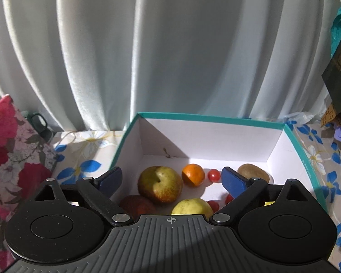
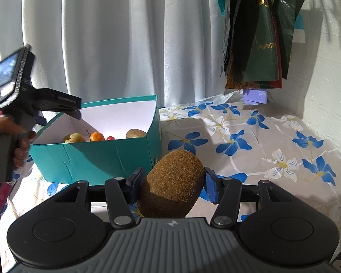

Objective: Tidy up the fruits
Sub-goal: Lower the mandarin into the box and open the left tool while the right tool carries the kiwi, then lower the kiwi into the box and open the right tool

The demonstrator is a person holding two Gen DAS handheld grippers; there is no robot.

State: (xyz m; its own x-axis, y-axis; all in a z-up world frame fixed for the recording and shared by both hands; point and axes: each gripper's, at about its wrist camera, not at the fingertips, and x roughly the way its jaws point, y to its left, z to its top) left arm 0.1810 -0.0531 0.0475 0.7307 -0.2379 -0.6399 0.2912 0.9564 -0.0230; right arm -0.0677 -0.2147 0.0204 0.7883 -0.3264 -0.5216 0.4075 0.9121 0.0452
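Note:
A teal box [image 1: 304,152] with a white inside holds a pear [image 1: 160,184], an orange [image 1: 192,174], cherry tomatoes [image 1: 214,175], a kiwi [image 1: 253,171], a yellow fruit [image 1: 192,206] and a dark red fruit [image 1: 136,204]. My left gripper [image 1: 171,179] is open and empty above the box's near side. My right gripper [image 2: 174,182] is shut on a brown kiwi [image 2: 172,183], held right of the box [image 2: 97,157] above the tablecloth. The left gripper [image 2: 76,111] also shows in the right wrist view, over the box's left rim.
A flowered tablecloth [image 2: 250,141] covers the table. White curtains [image 1: 170,45] hang behind. Dark bags [image 2: 261,34] hang at the right by a wall, with a small purple box [image 2: 254,96] beneath. A pink flowered cloth [image 1: 9,150] lies at the left.

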